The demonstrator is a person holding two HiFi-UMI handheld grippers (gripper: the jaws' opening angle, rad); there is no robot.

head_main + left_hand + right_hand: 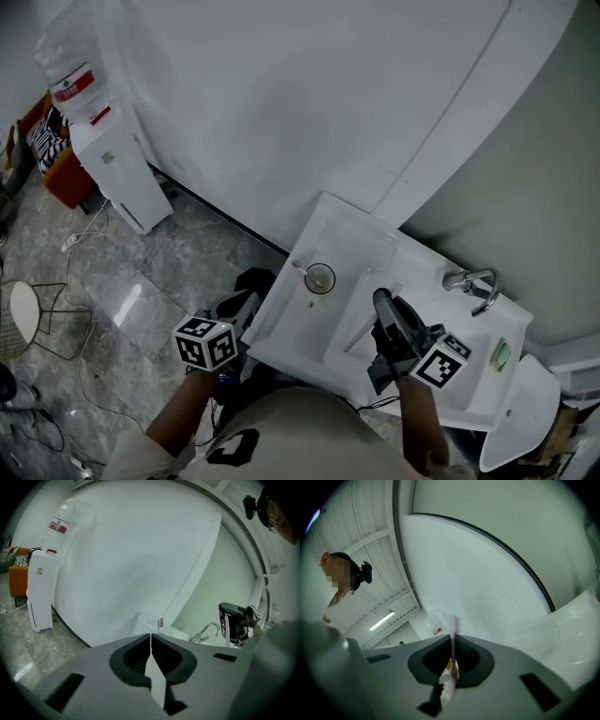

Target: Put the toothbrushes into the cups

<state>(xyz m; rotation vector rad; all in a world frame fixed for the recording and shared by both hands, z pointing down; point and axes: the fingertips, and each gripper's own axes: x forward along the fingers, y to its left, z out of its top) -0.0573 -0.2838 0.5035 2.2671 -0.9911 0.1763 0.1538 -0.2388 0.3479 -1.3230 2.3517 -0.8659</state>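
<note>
A curved white wall (281,112) fills most of the head view, and grey marbled floor (131,281) lies below it on the left. A white washbasin (349,234) stands against the wall, with a chrome faucet (473,286) at its far side. Well apart from it, at the left, a white water dispenser (117,169) stands against the same wall, topped by a clear bottle (70,66). A wire-framed stool (28,319) stands on the floor near the picture's left edge.

The left gripper (151,639) hangs off the washbasin's near left corner. Its jaws are together, and nothing can be seen between them. The right gripper (451,643) is over the basin, between the faucet and the person. Its jaws are clamped on a pale pink toothbrush (453,625), which crosses them upright in the right gripper view, its upper end standing out above the jaw tips.

A clear cup (320,279) stands upright on the flat left ledge of the washbasin. A second toothbrush (302,269) with a pink head stands in it, leaning out over the rim away from the faucet.
</note>
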